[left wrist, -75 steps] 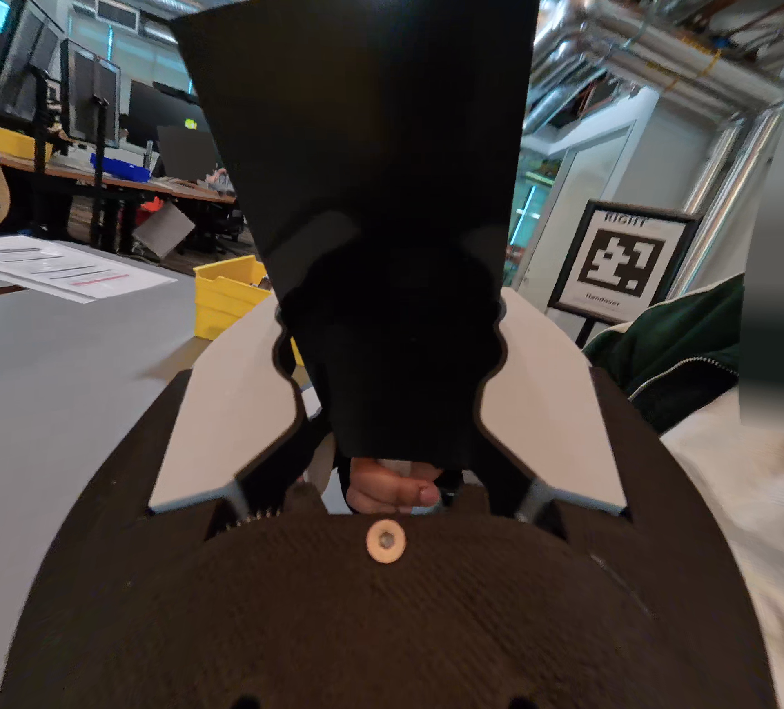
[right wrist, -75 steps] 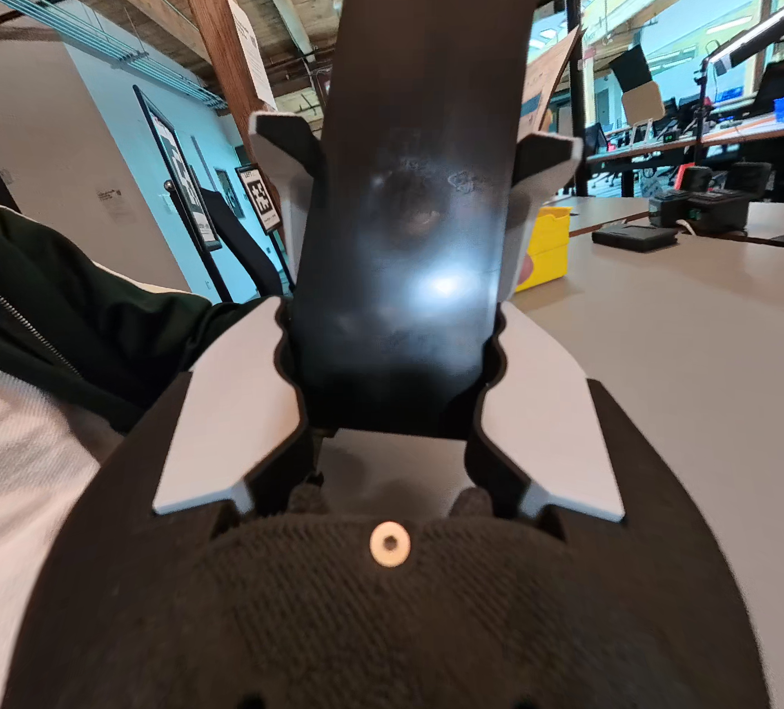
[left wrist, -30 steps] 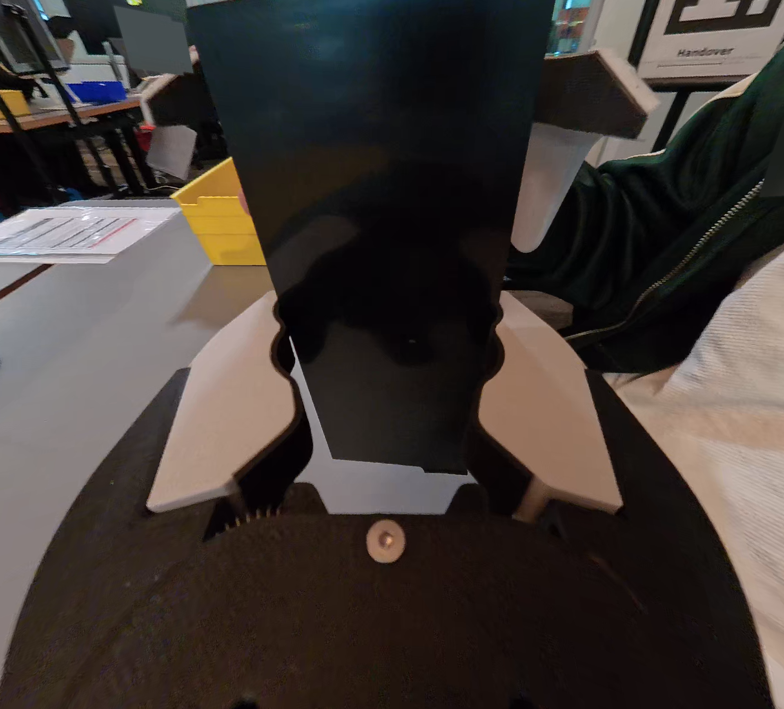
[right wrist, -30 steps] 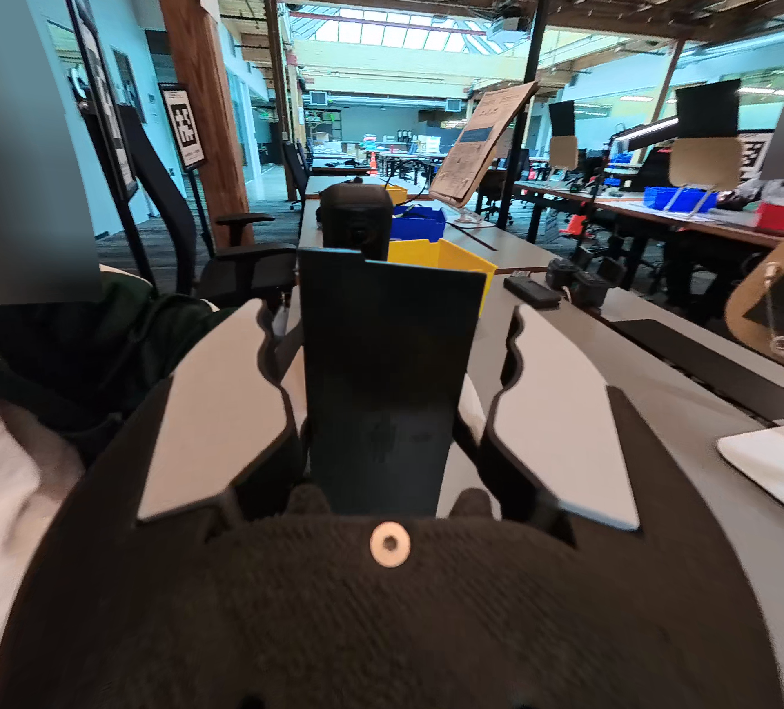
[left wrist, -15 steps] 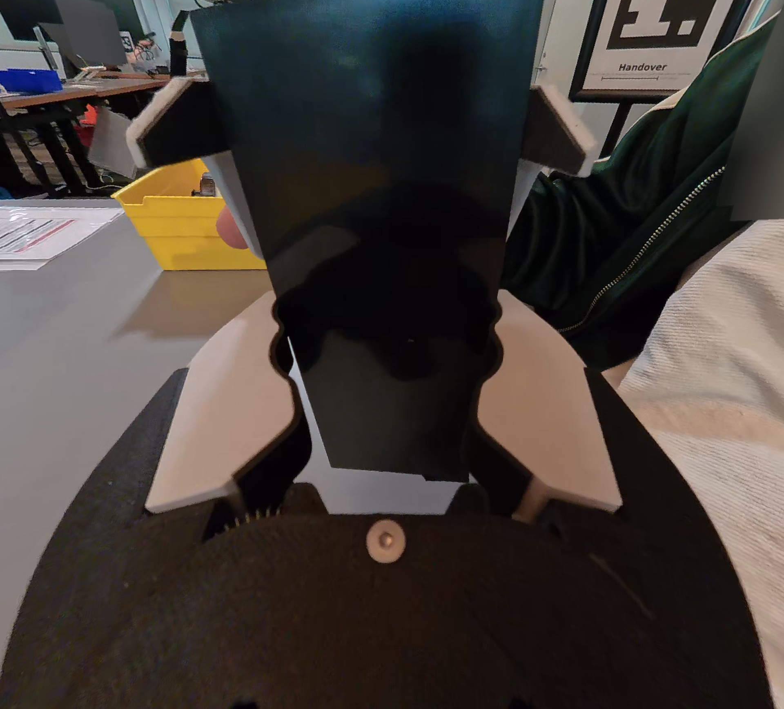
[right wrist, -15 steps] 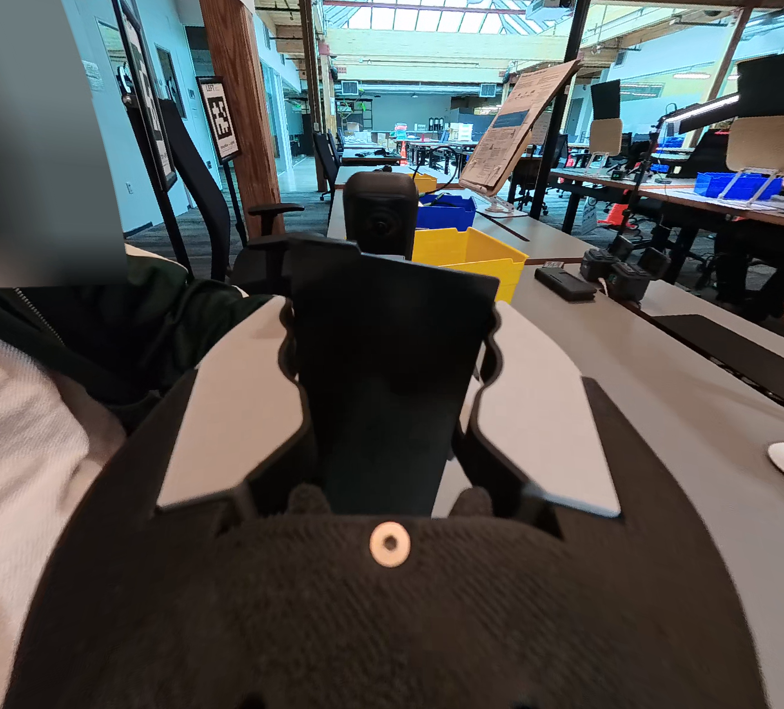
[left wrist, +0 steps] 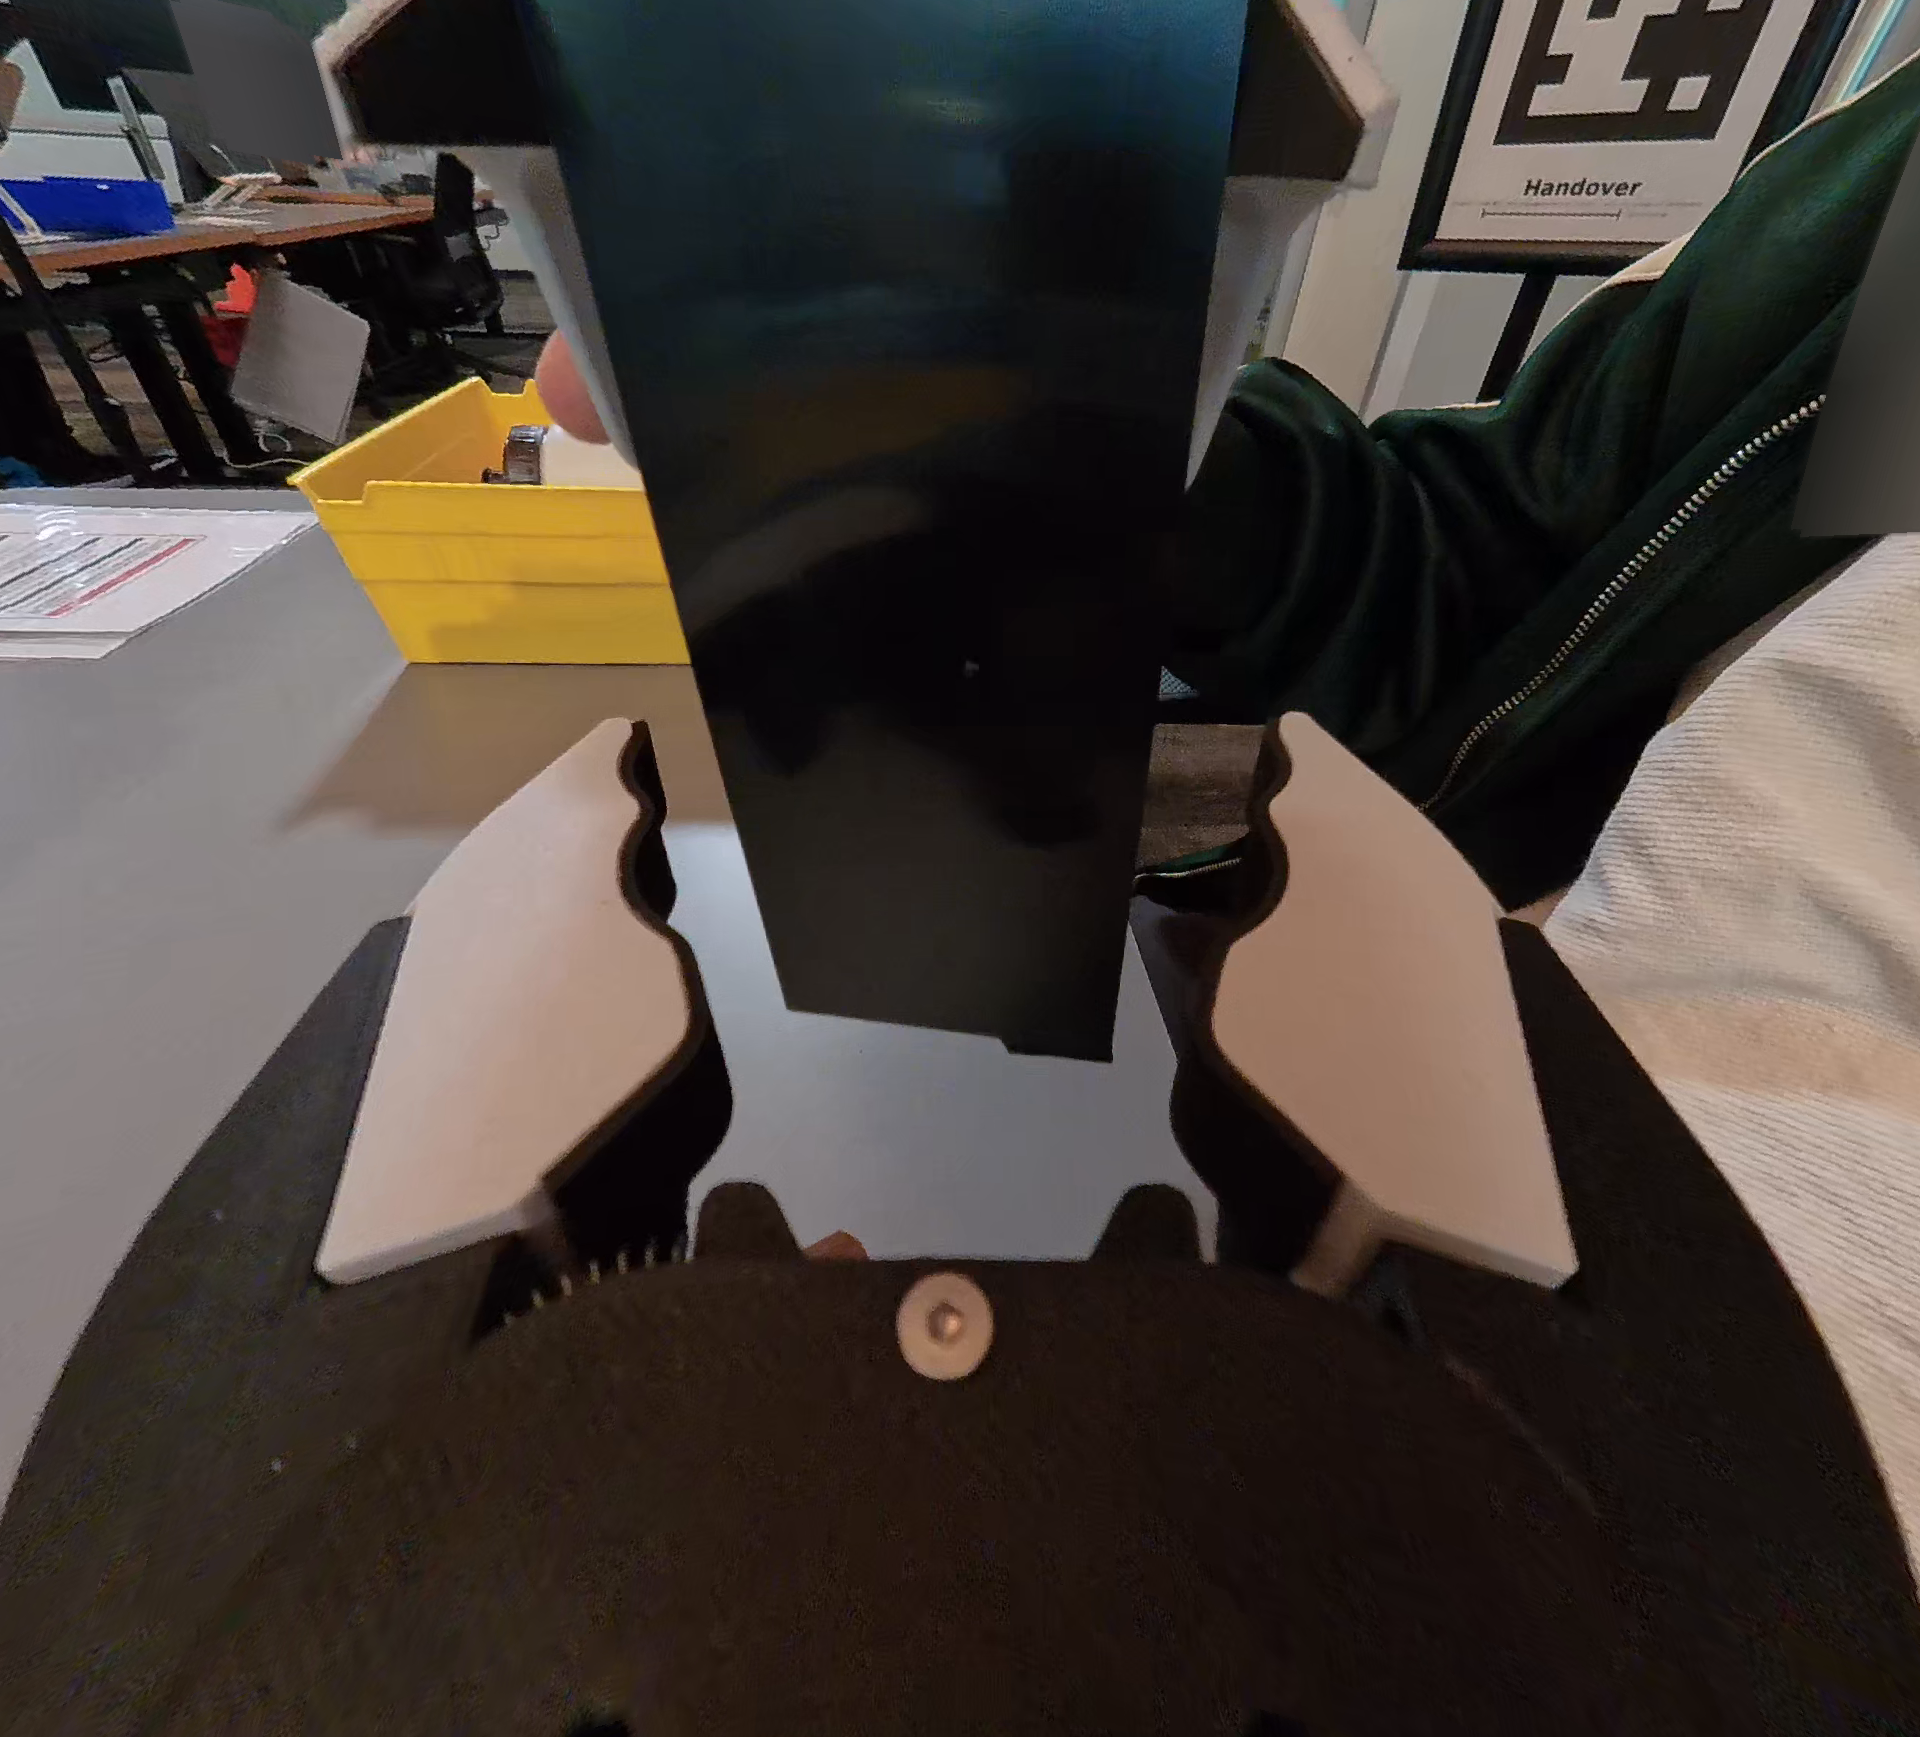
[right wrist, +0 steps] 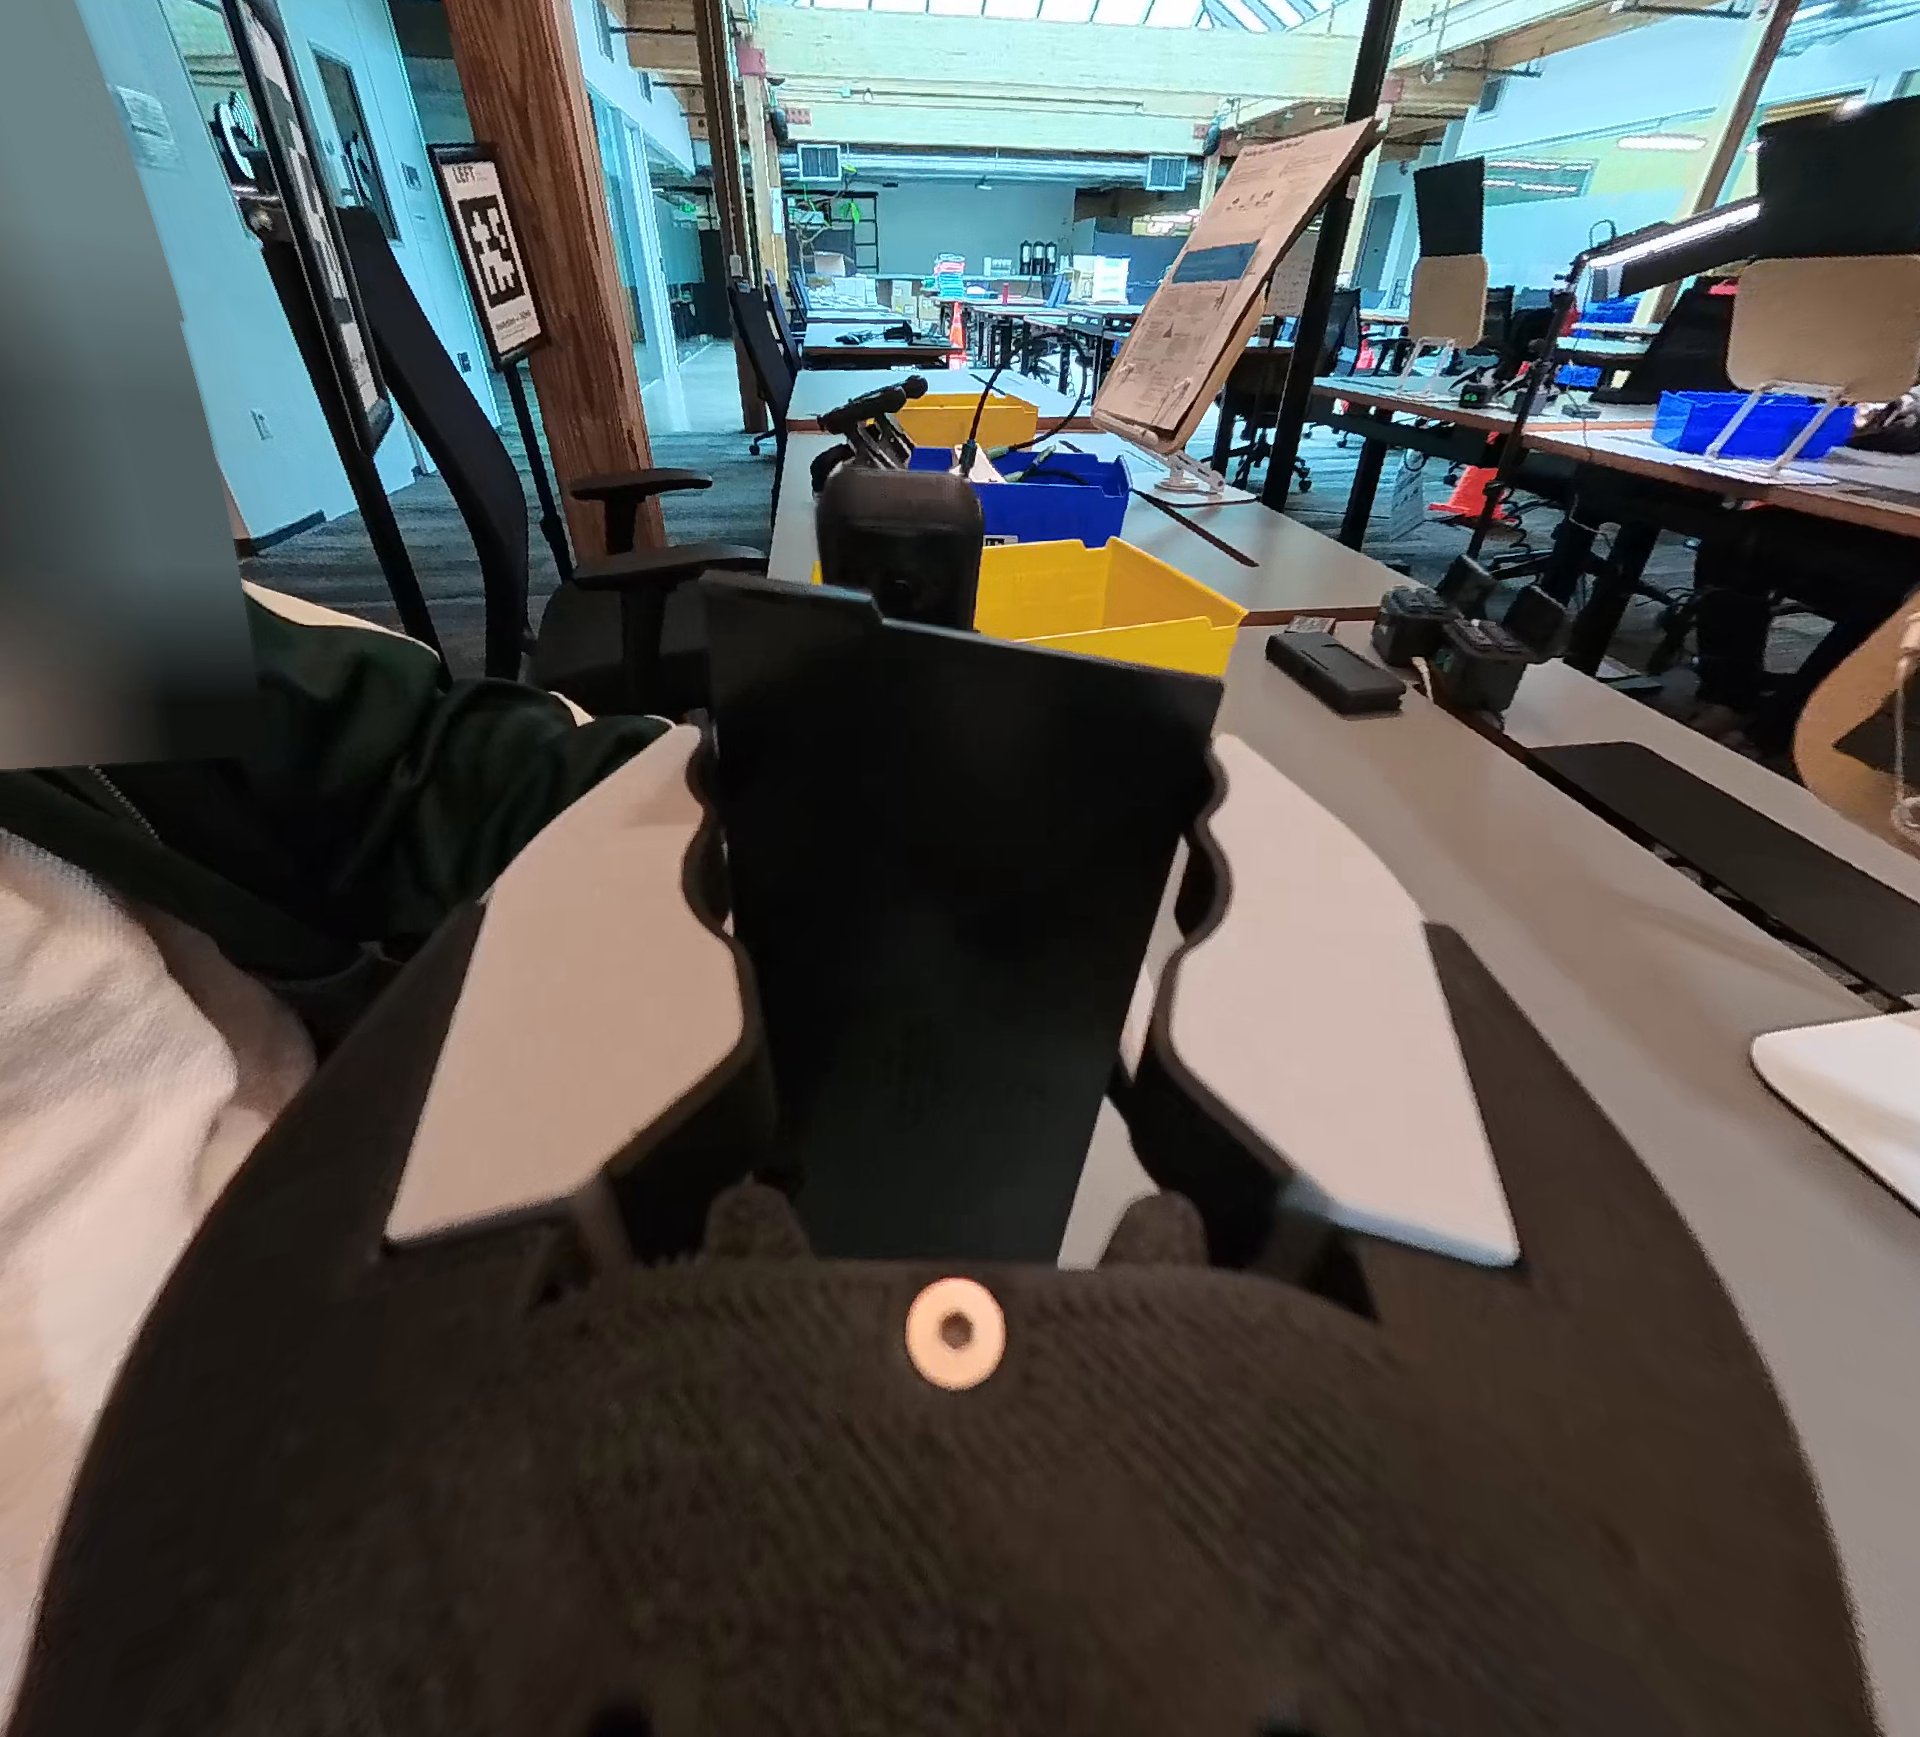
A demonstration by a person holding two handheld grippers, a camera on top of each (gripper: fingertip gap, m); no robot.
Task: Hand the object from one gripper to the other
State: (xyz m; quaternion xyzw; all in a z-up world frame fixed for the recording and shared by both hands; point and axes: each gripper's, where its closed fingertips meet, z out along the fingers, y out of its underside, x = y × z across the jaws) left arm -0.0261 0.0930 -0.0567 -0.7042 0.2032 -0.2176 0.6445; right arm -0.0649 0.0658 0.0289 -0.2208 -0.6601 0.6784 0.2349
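Left tongs [left wrist: 940, 856] now released, clear of black panel [left wrist: 914, 440]; right tongs [right wrist: 956, 866] clenched on panel's far end, long axis running between both.

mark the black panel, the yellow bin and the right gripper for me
black panel [left wrist: 914, 461]: left wrist view, middle of its glossy face.
yellow bin [left wrist: 499, 544]: left wrist view, front wall, on the grey table.
right gripper [right wrist: 956, 866]: right wrist view, midway between its fingertips, shut on the panel.
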